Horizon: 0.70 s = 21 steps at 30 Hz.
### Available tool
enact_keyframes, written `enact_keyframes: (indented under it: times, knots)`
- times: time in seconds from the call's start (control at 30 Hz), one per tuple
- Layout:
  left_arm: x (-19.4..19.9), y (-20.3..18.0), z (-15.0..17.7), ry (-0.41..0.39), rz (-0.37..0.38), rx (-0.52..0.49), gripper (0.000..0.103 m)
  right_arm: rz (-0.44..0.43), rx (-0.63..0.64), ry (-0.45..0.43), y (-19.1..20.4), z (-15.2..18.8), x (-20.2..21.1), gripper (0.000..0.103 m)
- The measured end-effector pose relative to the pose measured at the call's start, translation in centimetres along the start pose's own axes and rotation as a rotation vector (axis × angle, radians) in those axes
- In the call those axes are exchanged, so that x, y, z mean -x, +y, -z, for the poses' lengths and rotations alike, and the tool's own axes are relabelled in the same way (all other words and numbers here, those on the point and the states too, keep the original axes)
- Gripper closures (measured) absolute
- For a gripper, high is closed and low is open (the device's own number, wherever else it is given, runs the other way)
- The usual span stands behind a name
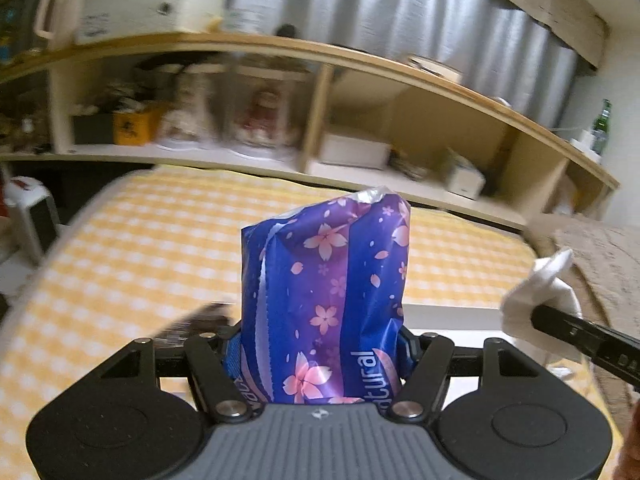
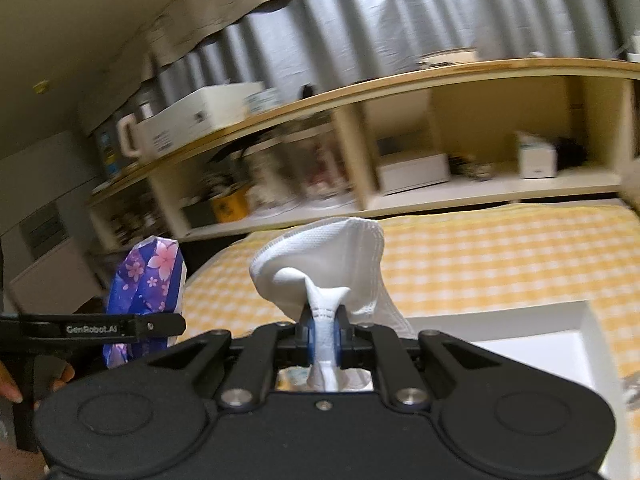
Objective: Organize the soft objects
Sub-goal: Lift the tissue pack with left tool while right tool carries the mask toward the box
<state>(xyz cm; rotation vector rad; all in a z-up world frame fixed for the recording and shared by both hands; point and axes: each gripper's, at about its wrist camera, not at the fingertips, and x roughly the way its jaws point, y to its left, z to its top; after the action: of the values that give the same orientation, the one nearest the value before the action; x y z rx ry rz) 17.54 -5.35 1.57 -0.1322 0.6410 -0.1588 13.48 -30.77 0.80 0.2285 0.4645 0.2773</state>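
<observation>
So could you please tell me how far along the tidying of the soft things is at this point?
Nothing looks put away yet. Both pickups are done: the left gripper is closed on the purple floral packet, and the right gripper is pinched shut on the white mask, both held above the yellow checked bed. Still to do: setting them down, perhaps in the white tray, though that is a guess.

Left gripper grips purple floral packet — upright; checked bedcover behind.

Tissue pack sits between the left hand-held gripper fingers, above the bed. Folded cloth is off to its right, shelf unit behind, tray below.
</observation>
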Motion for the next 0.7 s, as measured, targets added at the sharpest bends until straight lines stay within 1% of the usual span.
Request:
enact_keyframes:
  times: [0.1,0.2,0.3,0.43,0.5,0.57,0.7]
  knots:
    - [-1.7,-2.6,0.1,0.033,0.059,-0.003,0.035,0.061,-0.021,-0.018,-2.3,-0.5,0.5,0.094]
    - [-3.7,-4.9,0.5,0.077,0.114,-0.009,0.035,0.118,-0.012,-0.026,-4.4,-0.5,0.8,0.094]
    - [-5.7,-7.1,1.2,0.122,0.159,-0.020,0.035,0.165,-0.021,-0.007,-6.3,-0.4,0.6,0.094]
    - [-9.1,-10.0,2.6,0.188,0.205,-0.048,0.034,0.264,0.007,0.035,-8.0,-0.1,0.1,0.094]
    - [-10.9,-11.2,3.5,0.220,0.213,-0.064,0.034,0.287,0.012,0.056,-8.9,0.2,-0.4,0.094]
    - [-12.5,-11.9,4.0,0.238,0.203,-0.082,0.034,0.310,-0.001,0.091,-9.7,0.6,-1.2,0.094]
    - [-15.7,-12.5,4.4,0.218,0.142,-0.118,0.033,0.340,-0.025,0.149,-11.1,1.2,-2.8,0.094]
